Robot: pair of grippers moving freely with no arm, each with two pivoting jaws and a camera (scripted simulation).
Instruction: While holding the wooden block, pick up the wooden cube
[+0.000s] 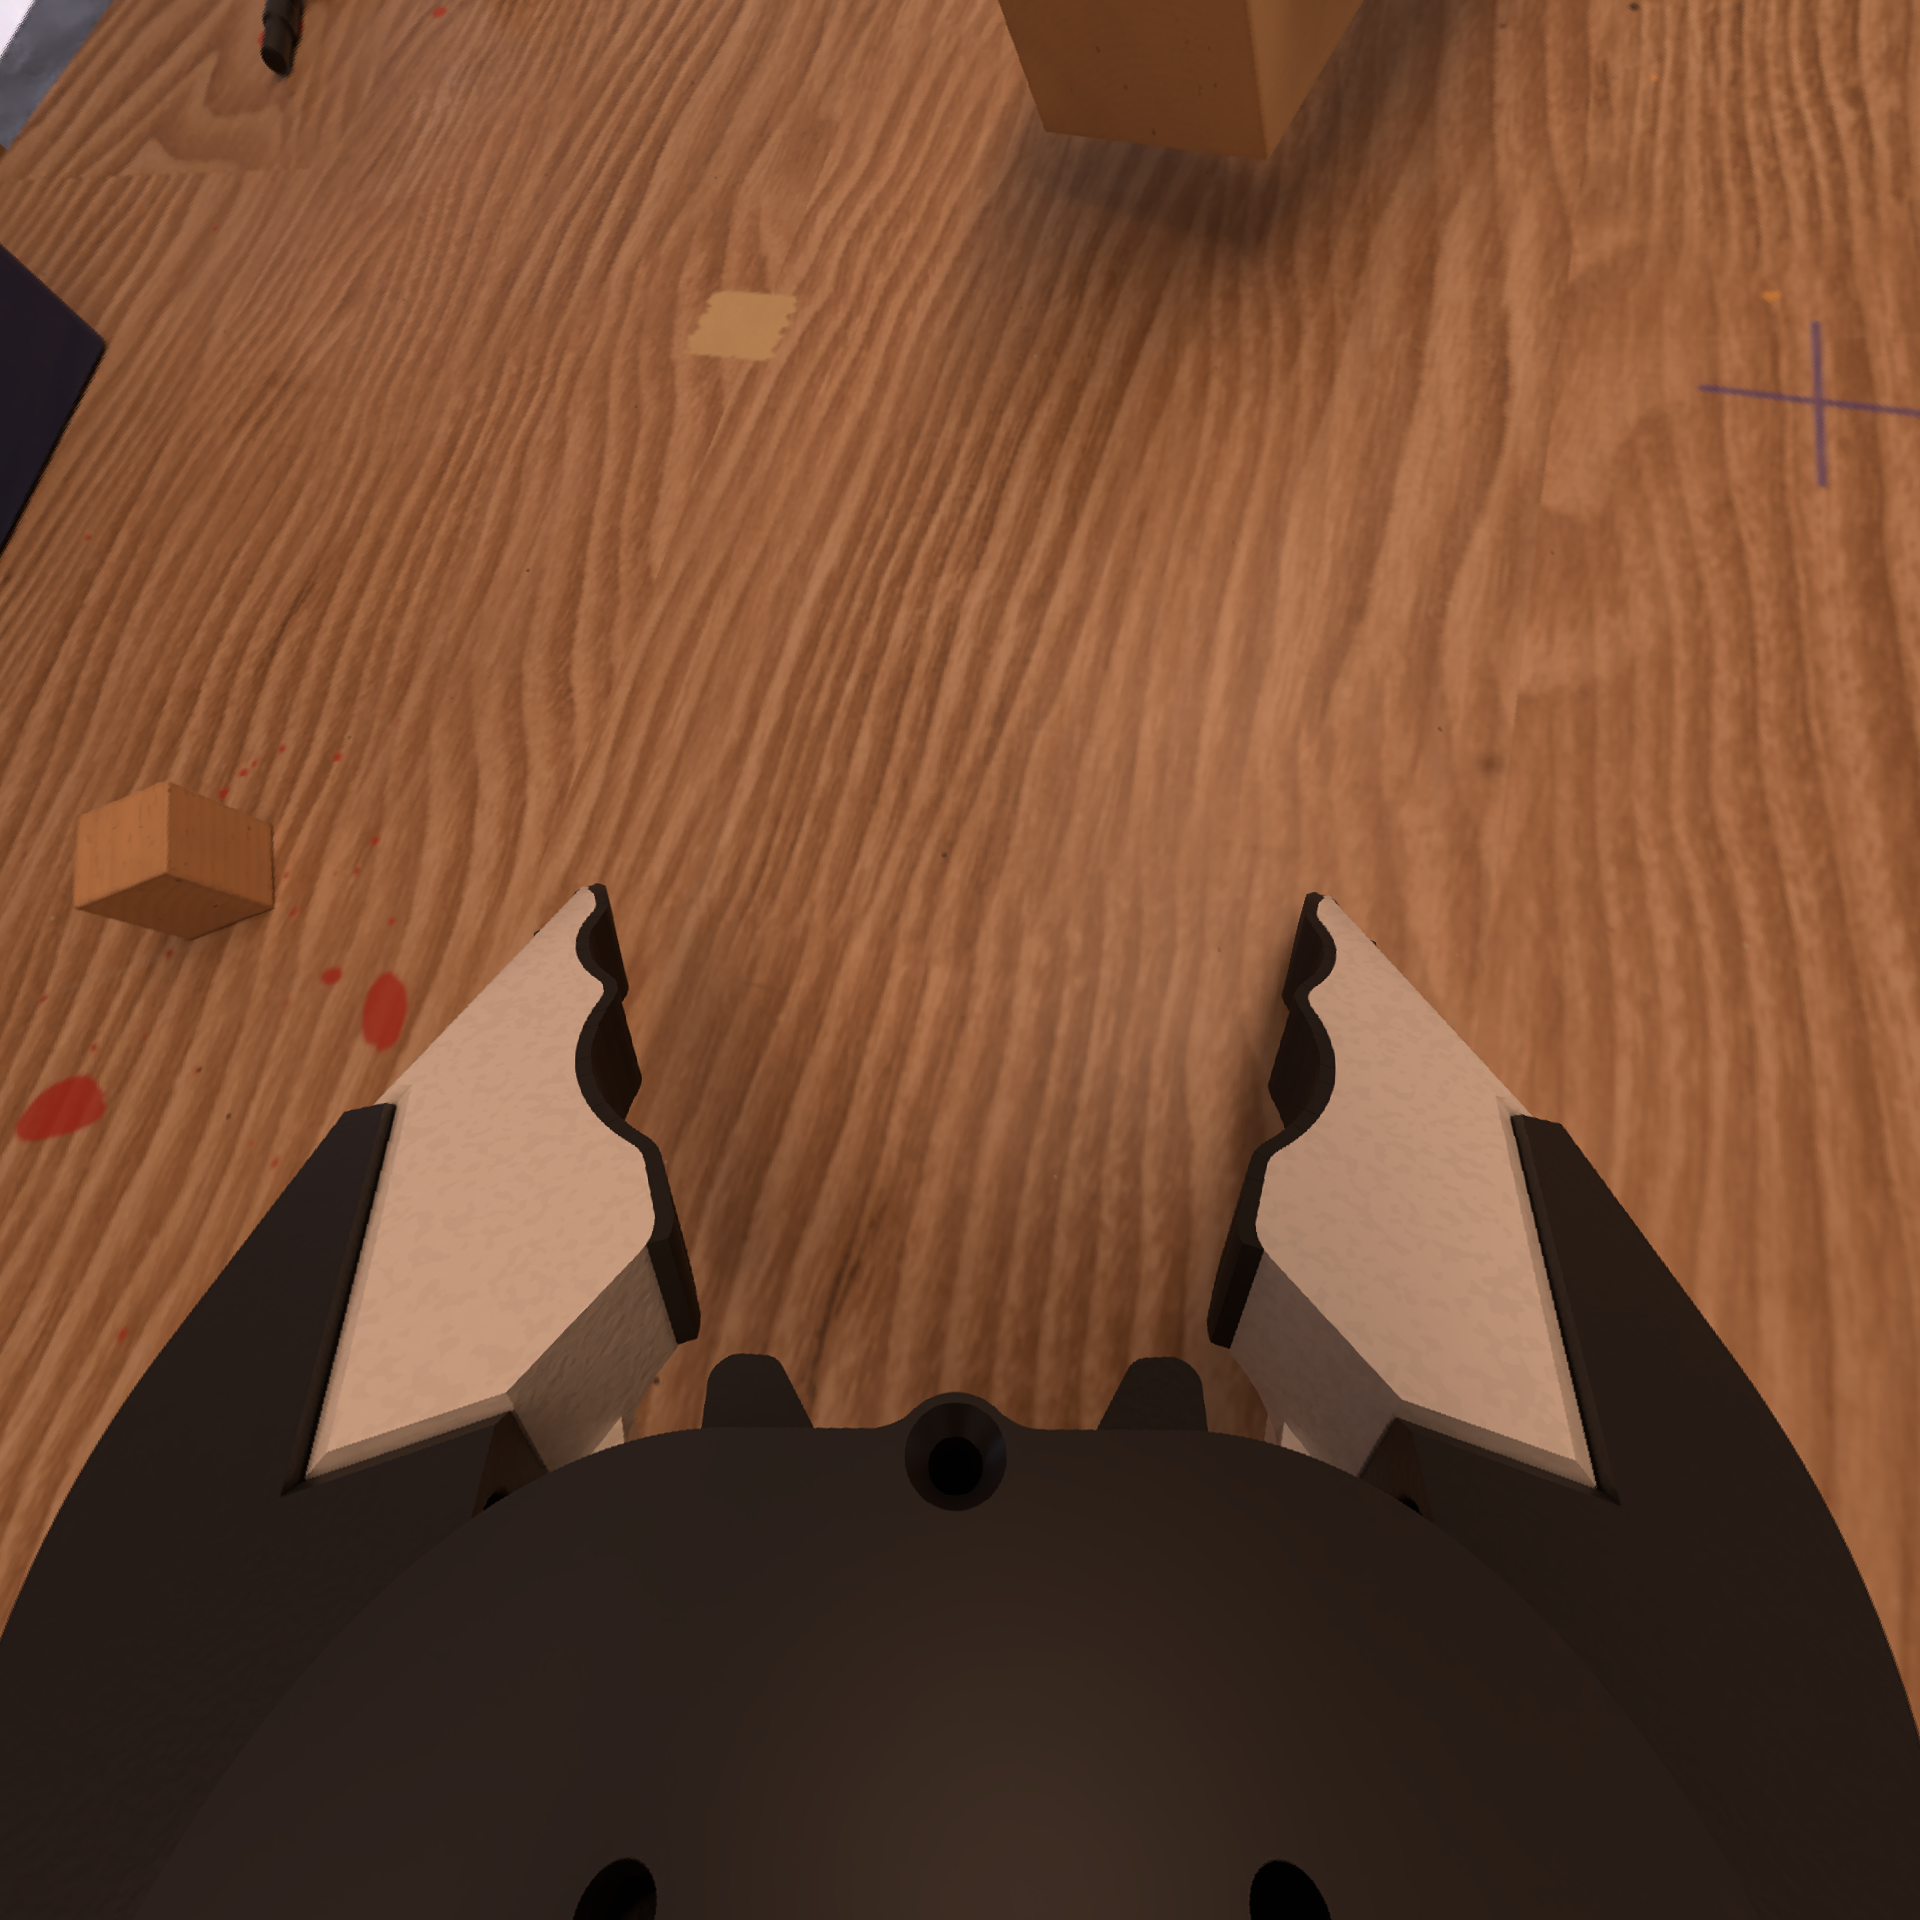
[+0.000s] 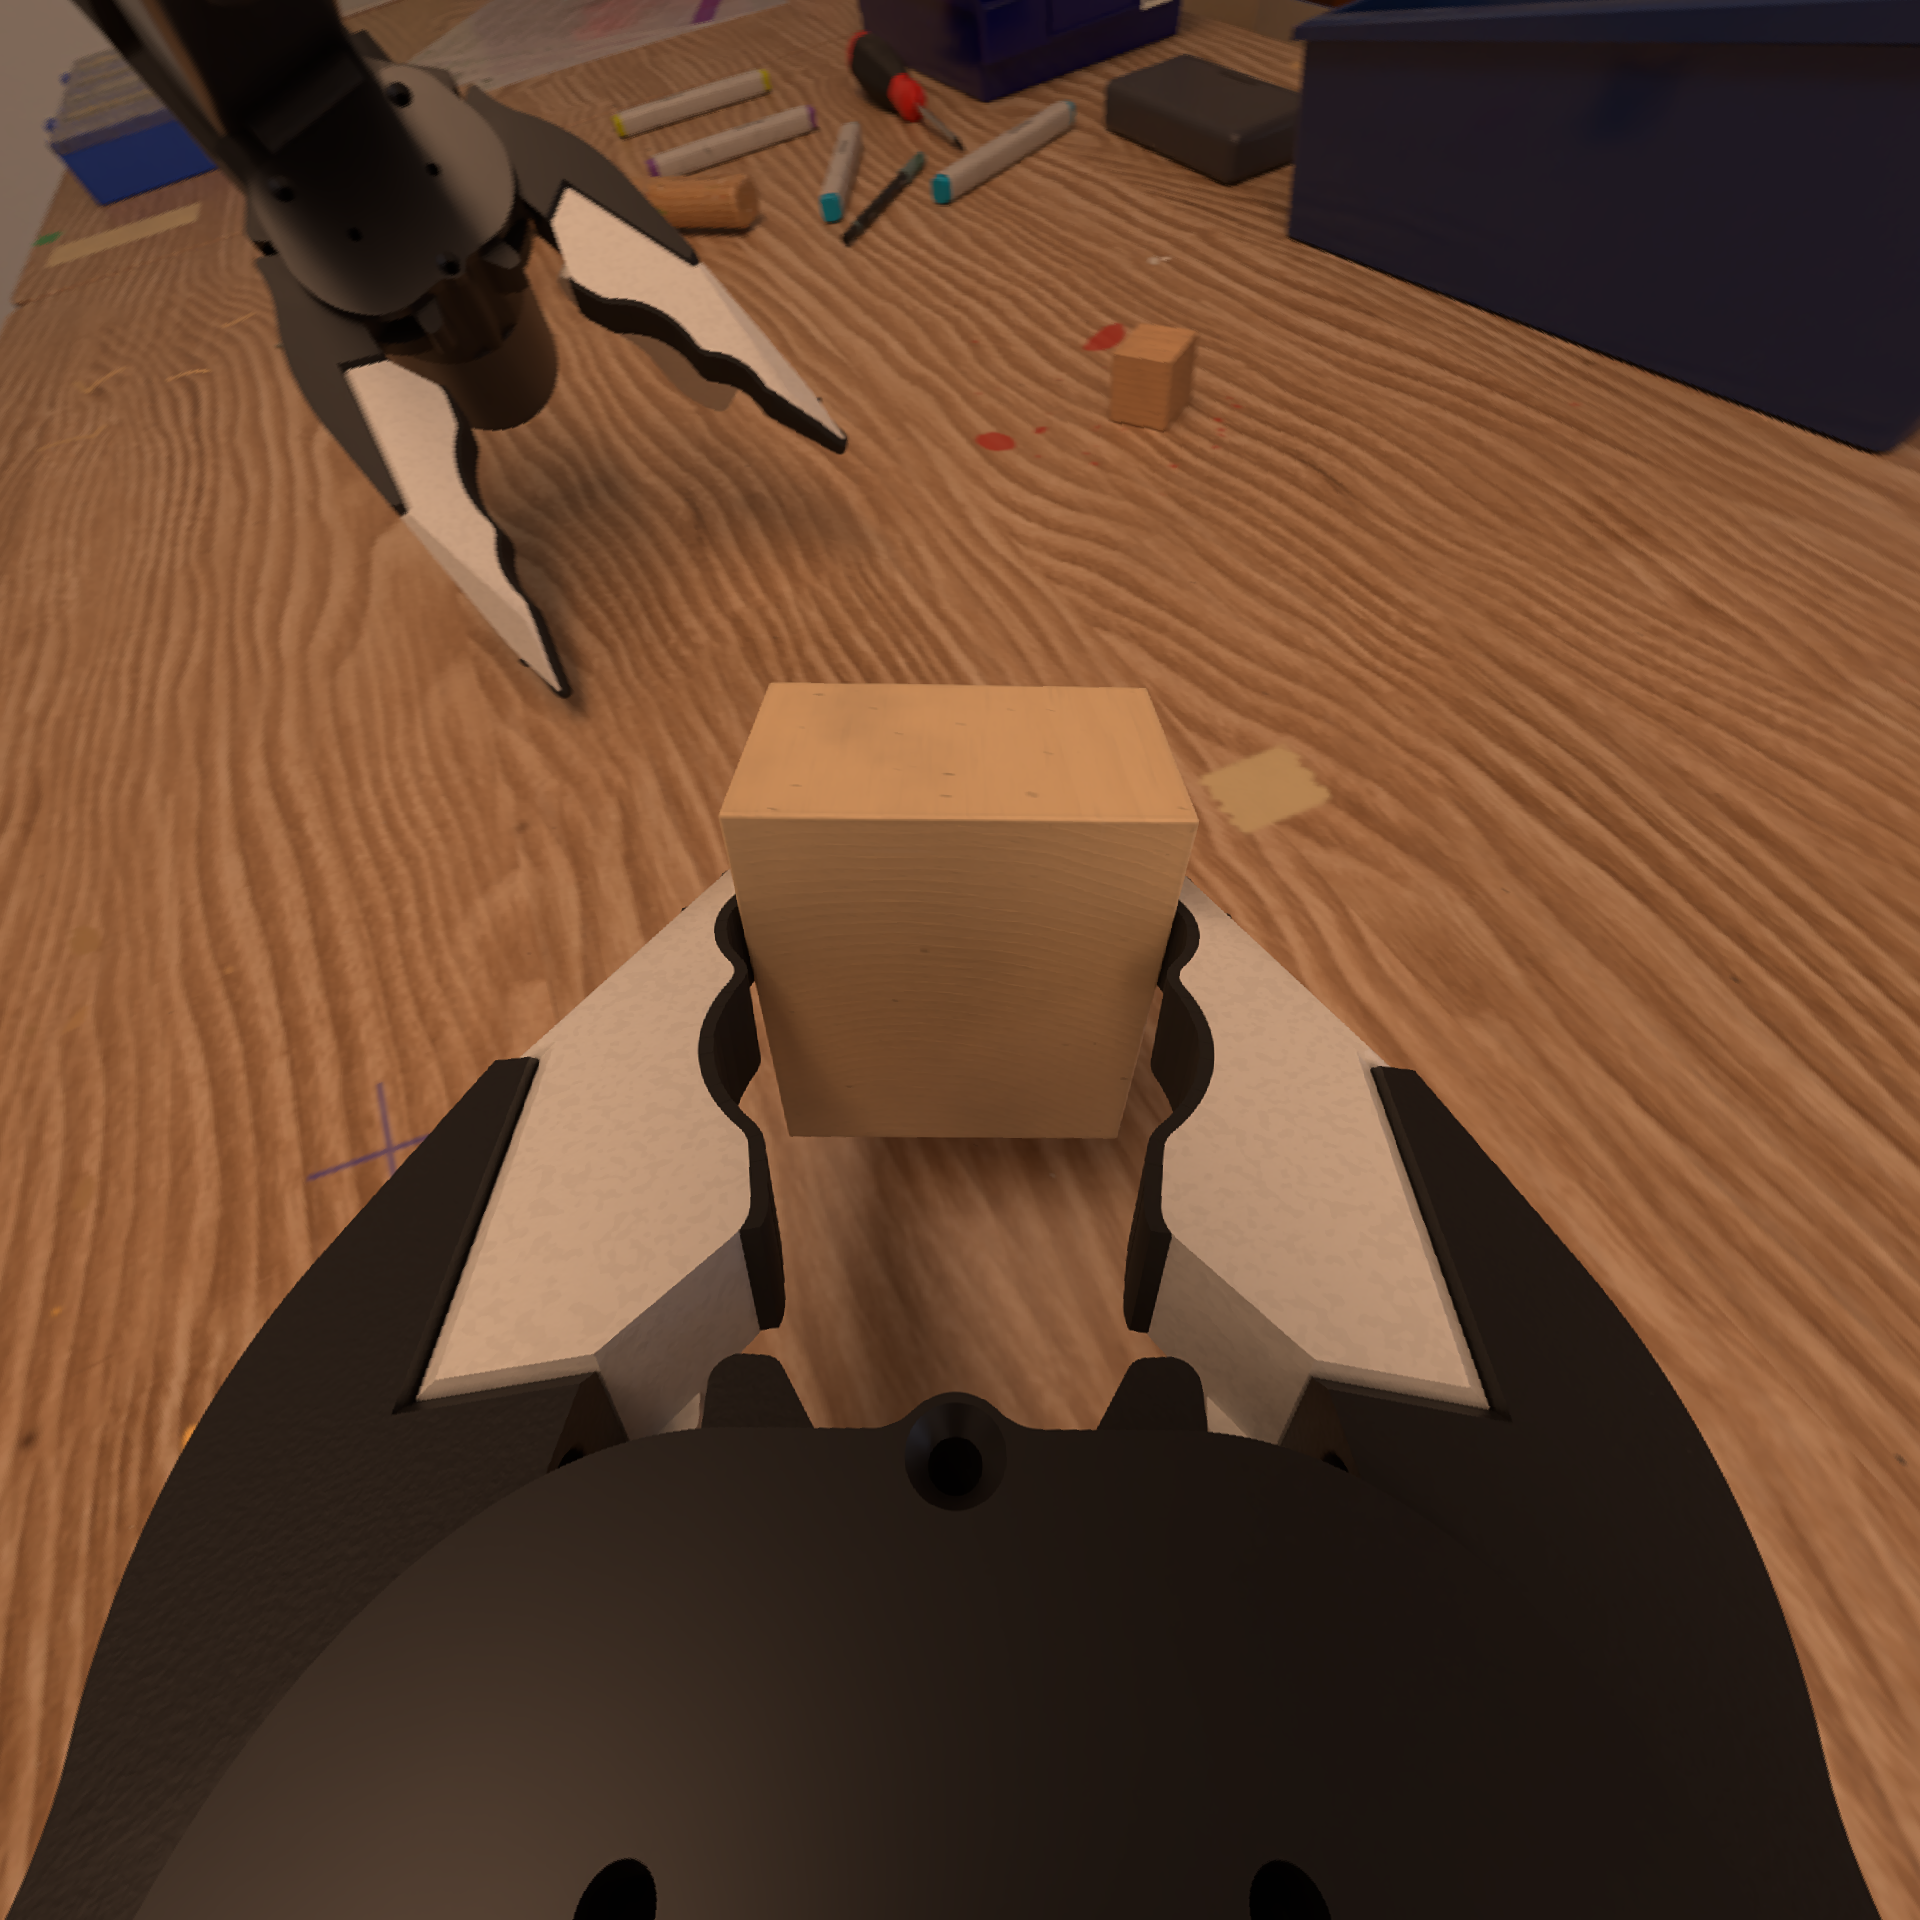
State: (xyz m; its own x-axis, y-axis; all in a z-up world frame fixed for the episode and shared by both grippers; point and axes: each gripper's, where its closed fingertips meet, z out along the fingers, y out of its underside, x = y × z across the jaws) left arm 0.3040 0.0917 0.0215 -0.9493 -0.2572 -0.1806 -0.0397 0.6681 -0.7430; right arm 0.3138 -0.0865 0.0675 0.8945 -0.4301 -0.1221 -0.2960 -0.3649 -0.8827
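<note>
My right gripper [image 2: 956, 896] is shut on the large light wooden block [image 2: 956, 914], gripping its sides at the fingertips, with a shadow on the wooden table [image 2: 1455, 727] beneath it. The block also shows at the top of the left wrist view [image 1: 1153, 73]. The small wooden cube [image 1: 171, 860] sits on the table to the left of my left gripper [image 1: 956, 896], which is open and empty above bare table. In the right wrist view the cube [image 2: 1150, 376] lies at the far right, and the left gripper [image 2: 698, 564] hangs open at the far left.
A big dark blue box [image 2: 1600, 187] stands at the far right. Markers [image 2: 717, 140], a red-handled screwdriver [image 2: 899, 94], a wooden dowel [image 2: 707, 200] and a dark grey case [image 2: 1205, 114] lie at the back. Red stains [image 1: 384, 1008] surround the cube.
</note>
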